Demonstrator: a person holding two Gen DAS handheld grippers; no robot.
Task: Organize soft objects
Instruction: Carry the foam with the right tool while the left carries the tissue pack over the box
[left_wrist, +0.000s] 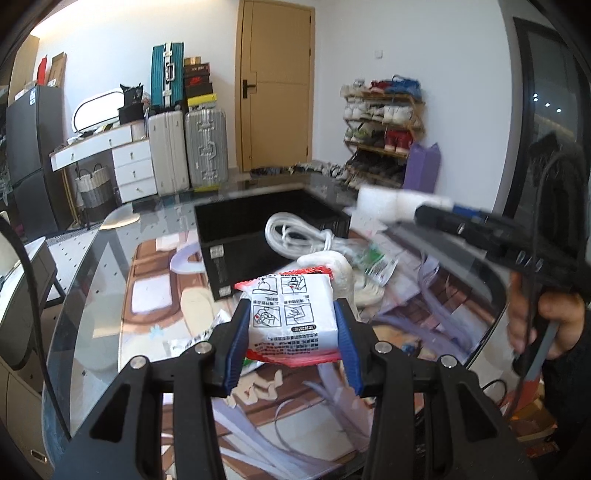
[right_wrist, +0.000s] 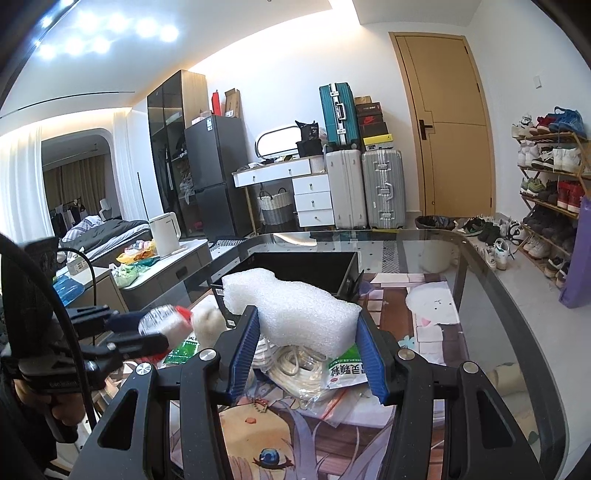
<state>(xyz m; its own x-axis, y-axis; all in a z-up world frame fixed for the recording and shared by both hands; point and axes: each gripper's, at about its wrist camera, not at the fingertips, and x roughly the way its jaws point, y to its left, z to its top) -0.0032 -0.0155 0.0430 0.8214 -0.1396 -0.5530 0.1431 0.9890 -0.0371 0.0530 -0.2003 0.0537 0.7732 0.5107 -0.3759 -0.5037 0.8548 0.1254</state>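
Plainly, the left claw (left_wrist: 291, 325) is clamped on a white-and-red tissue packet (left_wrist: 291, 314), lifted clear of the glass counter (left_wrist: 92, 295); the right claw (right_wrist: 308, 347) is clamped on a white foam block (right_wrist: 291, 306), held above a coil of white rope (right_wrist: 295, 365) and a green-printed bag (right_wrist: 345, 371); a black box (right_wrist: 306, 264) stands open just behind the pile, on the patterned mat (right_wrist: 432, 332).
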